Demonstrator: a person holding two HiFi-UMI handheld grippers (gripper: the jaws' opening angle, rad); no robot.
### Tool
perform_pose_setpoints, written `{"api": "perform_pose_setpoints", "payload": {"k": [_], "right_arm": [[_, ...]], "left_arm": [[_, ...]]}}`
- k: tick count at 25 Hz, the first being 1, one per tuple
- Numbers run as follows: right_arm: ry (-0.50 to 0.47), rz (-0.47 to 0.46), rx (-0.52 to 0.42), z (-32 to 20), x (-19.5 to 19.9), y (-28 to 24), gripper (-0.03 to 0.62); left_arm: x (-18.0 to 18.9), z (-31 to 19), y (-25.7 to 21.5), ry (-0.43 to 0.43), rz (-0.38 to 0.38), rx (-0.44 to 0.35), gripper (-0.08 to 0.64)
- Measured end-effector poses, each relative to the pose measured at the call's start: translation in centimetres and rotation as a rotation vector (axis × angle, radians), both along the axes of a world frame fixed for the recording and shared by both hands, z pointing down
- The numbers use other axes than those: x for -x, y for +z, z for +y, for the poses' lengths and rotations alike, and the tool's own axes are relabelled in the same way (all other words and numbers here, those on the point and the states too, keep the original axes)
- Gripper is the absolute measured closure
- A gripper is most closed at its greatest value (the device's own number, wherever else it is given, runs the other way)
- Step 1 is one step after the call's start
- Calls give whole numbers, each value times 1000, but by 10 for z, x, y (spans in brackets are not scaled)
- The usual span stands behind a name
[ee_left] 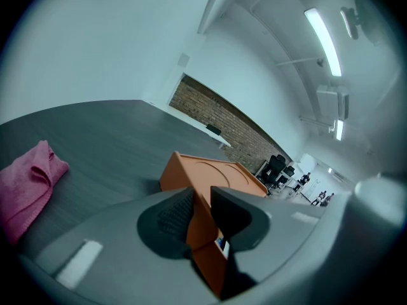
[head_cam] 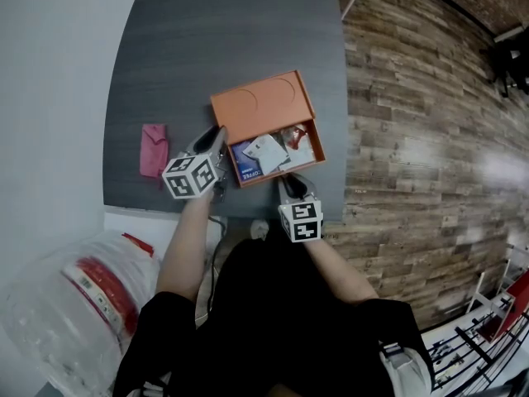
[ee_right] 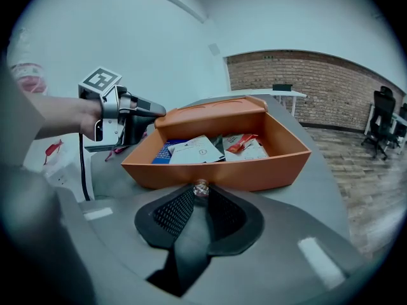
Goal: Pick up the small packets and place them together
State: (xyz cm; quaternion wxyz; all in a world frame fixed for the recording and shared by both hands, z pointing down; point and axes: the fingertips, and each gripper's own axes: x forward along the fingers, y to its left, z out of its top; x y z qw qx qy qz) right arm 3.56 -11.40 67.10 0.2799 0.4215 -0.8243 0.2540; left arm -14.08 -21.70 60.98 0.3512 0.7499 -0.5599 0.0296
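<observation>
An orange box (head_cam: 263,107) lies on the dark grey table (head_cam: 207,40). Its open half holds a blue packet (head_cam: 245,163), a white packet (head_cam: 266,150) and a red-and-white packet (head_cam: 294,137). The same three show in the right gripper view: blue (ee_right: 166,151), white (ee_right: 197,150) and red-and-white (ee_right: 245,143). My left gripper (head_cam: 217,134) (ee_left: 198,210) is shut on the box's left wall (ee_left: 205,221). At the box's near wall (ee_right: 222,170), my right gripper (head_cam: 291,180) (ee_right: 201,197) pinches a small shiny packet (ee_right: 201,187) at its tips.
A pink cloth (head_cam: 154,149) (ee_left: 27,183) lies on the table left of the box. The table's near edge runs just behind both grippers. A clear plastic bag (head_cam: 78,300) sits on the floor at lower left. Wood flooring (head_cam: 413,122) lies to the right.
</observation>
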Motion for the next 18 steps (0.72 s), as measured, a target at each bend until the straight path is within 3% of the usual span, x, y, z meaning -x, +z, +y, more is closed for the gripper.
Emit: {"api": "perform_pose_setpoints", "payload": {"k": [18], "right_arm": [[-2,-1,7,5,2,-2,518]], "left_arm": [[1,-4,-2,-26,13,-5,477]]}}
